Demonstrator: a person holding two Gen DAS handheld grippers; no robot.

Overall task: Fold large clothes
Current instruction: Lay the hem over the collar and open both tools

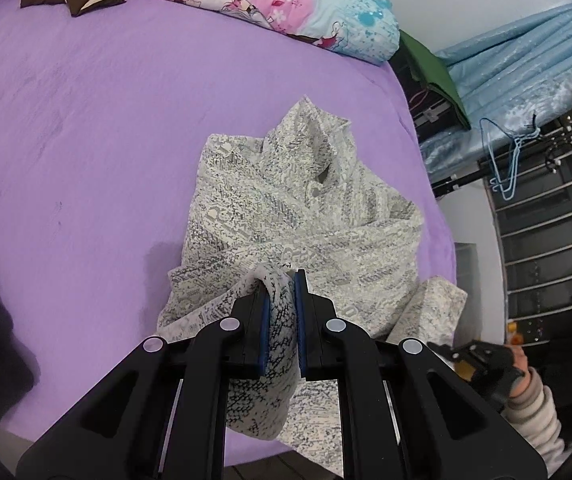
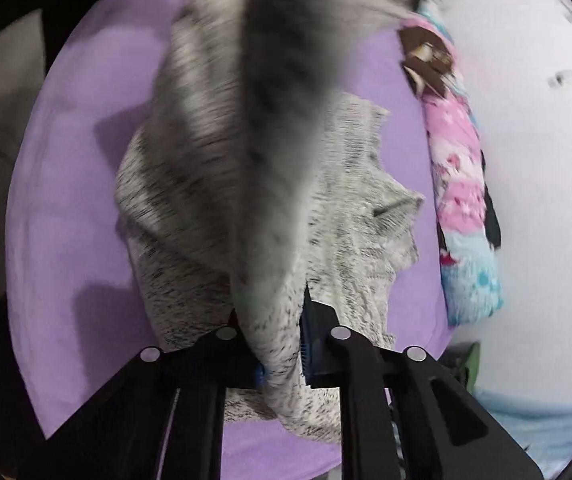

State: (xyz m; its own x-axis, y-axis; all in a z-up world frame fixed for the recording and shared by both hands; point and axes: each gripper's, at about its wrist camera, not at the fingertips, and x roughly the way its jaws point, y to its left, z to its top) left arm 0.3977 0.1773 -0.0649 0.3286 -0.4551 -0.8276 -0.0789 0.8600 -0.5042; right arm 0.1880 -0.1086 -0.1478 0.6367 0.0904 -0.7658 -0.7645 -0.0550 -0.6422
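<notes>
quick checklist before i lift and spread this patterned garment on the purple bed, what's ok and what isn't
1. Left tool clamped on the patterned garment: ok.
2. Right tool shut on fabric: ok.
3. Both hold matching corners or edges: cannot tell, the cloth is bunched.
4. Garment flat: not ok, crumpled in a heap.
5. Open purple bed to spread onto: ok.
6. Right wrist view sharp enough to judge the grip: not ok, blurred.

The knit garment is soft cloth w/ a rough, speckled grey-and-white weave; a fold of it sits between the left gripper fingers. Those fingers are matt black plastic w/ shiny round metal pins. The purple bed sheet past the fingers looks fuzzy & matt. The quilt is smooth printed cloth.
</notes>
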